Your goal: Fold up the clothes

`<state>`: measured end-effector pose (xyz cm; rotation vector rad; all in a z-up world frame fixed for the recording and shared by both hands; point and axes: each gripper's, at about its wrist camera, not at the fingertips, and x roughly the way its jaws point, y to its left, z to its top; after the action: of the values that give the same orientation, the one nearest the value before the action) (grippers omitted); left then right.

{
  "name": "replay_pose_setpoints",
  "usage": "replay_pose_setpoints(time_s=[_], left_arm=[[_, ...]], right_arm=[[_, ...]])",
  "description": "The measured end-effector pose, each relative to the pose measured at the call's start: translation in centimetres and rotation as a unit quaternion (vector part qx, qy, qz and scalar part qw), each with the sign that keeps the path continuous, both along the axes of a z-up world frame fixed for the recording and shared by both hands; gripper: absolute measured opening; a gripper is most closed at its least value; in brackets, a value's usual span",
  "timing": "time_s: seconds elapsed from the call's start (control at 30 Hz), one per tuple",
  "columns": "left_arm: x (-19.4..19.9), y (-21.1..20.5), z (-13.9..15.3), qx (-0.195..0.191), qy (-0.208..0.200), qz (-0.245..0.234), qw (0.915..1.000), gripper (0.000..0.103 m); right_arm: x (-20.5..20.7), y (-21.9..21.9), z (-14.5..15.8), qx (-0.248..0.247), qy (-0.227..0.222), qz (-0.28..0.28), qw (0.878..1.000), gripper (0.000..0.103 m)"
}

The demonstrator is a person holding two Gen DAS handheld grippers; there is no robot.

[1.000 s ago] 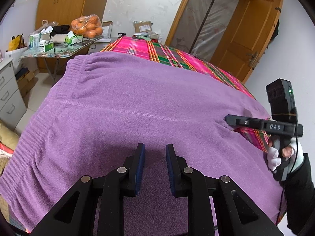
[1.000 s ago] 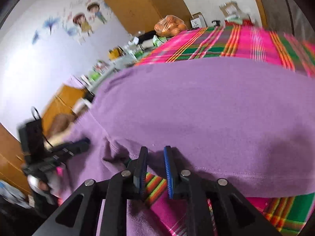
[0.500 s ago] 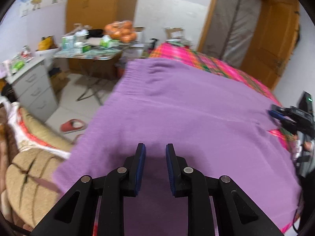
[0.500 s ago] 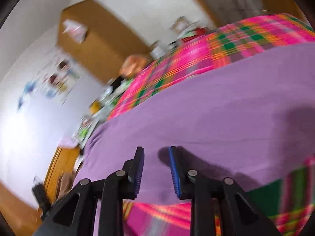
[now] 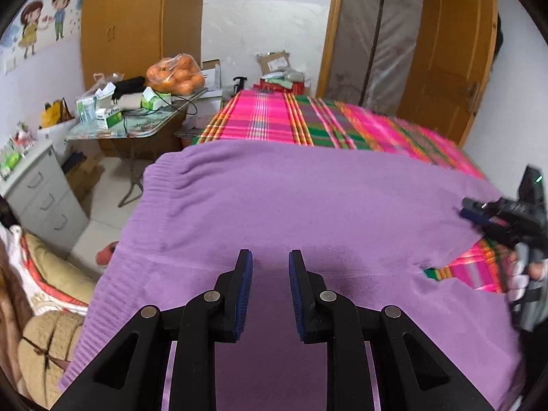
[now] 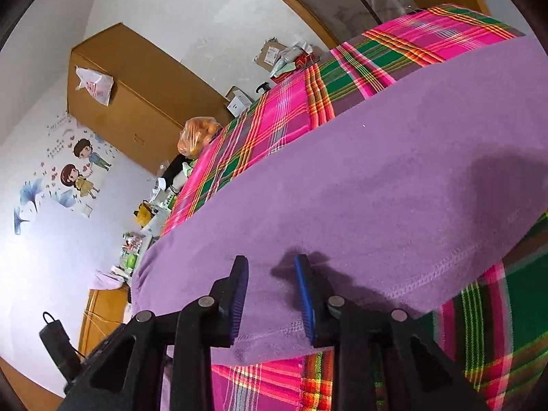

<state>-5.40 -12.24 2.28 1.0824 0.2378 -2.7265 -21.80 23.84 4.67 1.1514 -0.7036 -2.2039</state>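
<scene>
A purple knit garment (image 5: 308,205) lies spread flat on a bed with a pink and green plaid sheet (image 5: 274,120); its ribbed band points to the far left. My left gripper (image 5: 270,274) hovers over the garment's near part, open, with nothing between its blue pads. At the right edge of the left wrist view a gloved hand holds my right gripper (image 5: 479,214) by the garment's edge. In the right wrist view my right gripper (image 6: 272,274) stands open just above the stitched hem of the purple garment (image 6: 376,188); the pads do not press the cloth.
Left of the bed stands a cluttered folding table with a bag of oranges (image 5: 176,72) and a grey drawer cabinet (image 5: 41,198). Rolled bedding (image 5: 44,342) lies at the lower left, a slipper (image 5: 106,255) on the floor. A wooden door (image 5: 445,68) is behind.
The right gripper's jaws have widened, and it has rolled and shifted along the garment's hem. The left gripper's view swung left, then back over the garment.
</scene>
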Motion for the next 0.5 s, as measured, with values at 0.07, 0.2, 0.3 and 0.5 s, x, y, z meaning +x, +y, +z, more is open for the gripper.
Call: replay_pose_setpoints(time_s=[0.07, 0.2, 0.3, 0.5], left_arm=[[-0.6, 0.8, -0.4, -0.006, -0.007, -0.004, 1.0000, 0.022], [-1.8, 2.1, -1.7, -0.021, -0.033, -0.001, 0.9992, 0.022], [-2.0, 2.1, -1.9, -0.020, -0.039, -0.001, 0.9990, 0.022], [-2.1, 2.0, -2.3, -0.016, -0.048, -0.001, 0.9987, 0.023]], right_arm=[[-0.1, 0.2, -0.1, -0.005, -0.003, 0.000, 1.000, 0.028], [0.0, 0.1, 0.0, -0.004, -0.004, 0.000, 1.000, 0.028], [-0.1, -0.1, 0.1, -0.003, -0.003, 0.000, 1.000, 0.028], [-0.2, -0.3, 0.2, -0.003, -0.003, 0.000, 1.000, 0.029]])
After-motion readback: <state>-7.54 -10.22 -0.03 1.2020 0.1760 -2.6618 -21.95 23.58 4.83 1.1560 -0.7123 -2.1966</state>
